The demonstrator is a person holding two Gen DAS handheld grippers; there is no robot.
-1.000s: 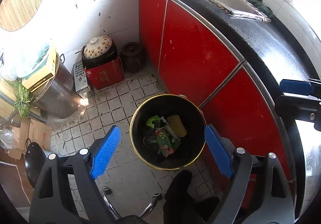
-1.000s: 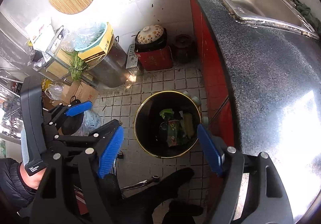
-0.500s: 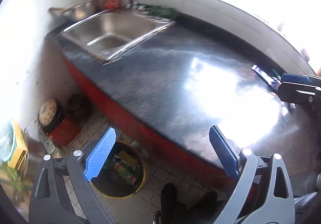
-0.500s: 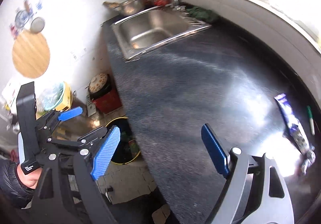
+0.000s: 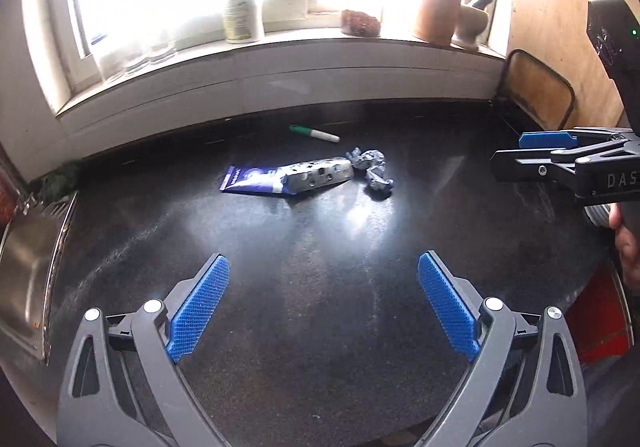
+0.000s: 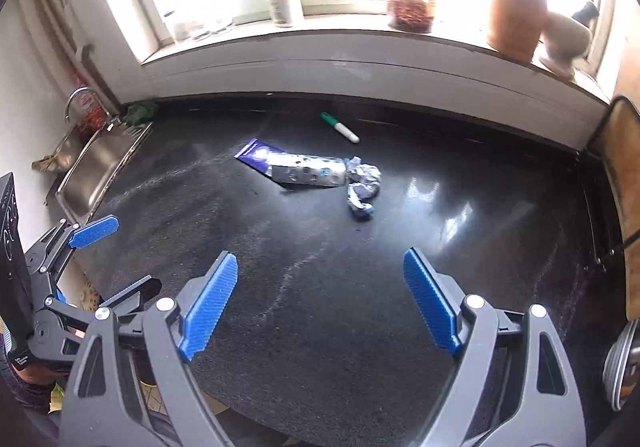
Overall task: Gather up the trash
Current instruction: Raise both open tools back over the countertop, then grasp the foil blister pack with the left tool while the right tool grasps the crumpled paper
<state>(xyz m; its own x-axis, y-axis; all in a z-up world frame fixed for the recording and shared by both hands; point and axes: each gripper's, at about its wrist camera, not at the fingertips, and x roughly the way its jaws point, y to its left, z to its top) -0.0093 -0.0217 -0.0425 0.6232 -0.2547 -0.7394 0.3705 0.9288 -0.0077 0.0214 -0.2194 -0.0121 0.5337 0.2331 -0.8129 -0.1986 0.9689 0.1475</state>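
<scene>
Both claws empty right now. Left claw (image 5: 323,307) has its blue pads spread wide over bare surface (image 5: 320,327), nothing between them. Right claw (image 6: 320,301) is likewise released and clear of everything.

Trash sits mid-frame, slightly above centre, in both wrist views, well ahead of either claw:
- Flattened wrapper (image 5: 288,178), purple at its left end, silvery at its right. Lies flat on the dark surface.
- Crumpled foil wad (image 5: 374,169), just beside the wrapper's right end; can't tell if they touch or are one piece.
- Green-capped marker (image 5: 314,133) further up toward the window sill (image 5: 280,43). Probably not trash; I'd leave it.

Handling, my read:
- Wrapper: very light, thin, limp, slick film. Flat on a glossy surface, so pads will likely skate over it. Better to come in low at the silvery end, where it looks puffed up, and pinch across the short width.
- Foil wad: light, crushable, has bulk and ridges. Easiest pick, take it across the middle. No fragility concern, can squeeze fully.

Risk: a flat wrapper may slide away rather than lift. Glare off the window washes out the surface near the wad, so edges are hard to judge.

Sink (image 6: 96,167) is at left of frame, clear of the work.
</scene>
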